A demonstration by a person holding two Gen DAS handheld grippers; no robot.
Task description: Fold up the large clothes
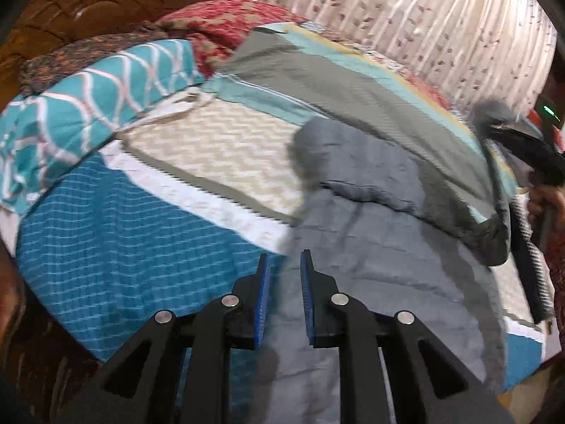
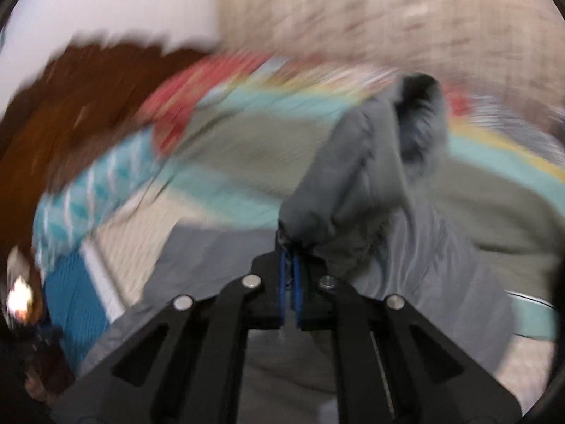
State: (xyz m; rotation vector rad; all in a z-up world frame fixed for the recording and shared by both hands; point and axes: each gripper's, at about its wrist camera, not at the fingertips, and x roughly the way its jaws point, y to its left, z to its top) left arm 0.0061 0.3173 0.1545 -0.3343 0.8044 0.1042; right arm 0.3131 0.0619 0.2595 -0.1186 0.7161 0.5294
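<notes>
A large grey garment [image 1: 381,233] lies spread on the patterned bed cover [image 1: 116,258]. My left gripper [image 1: 285,265] hovers over its left edge with its blue-padded jaws a little apart and nothing between them. My right gripper [image 2: 289,243] is shut on a bunched fold of the same grey garment [image 2: 353,183] and holds it lifted above the bed. The right wrist view is heavily blurred. The right gripper also shows at the far right of the left wrist view [image 1: 522,141], with grey cloth hanging from it.
A teal patterned pillow [image 1: 88,106] and a red floral pillow [image 1: 226,31] lie at the bed's head, against a carved wooden headboard [image 1: 91,3]. A pale curtain [image 1: 406,24] hangs behind the bed. A grey-green blanket [image 1: 335,81] crosses the bed.
</notes>
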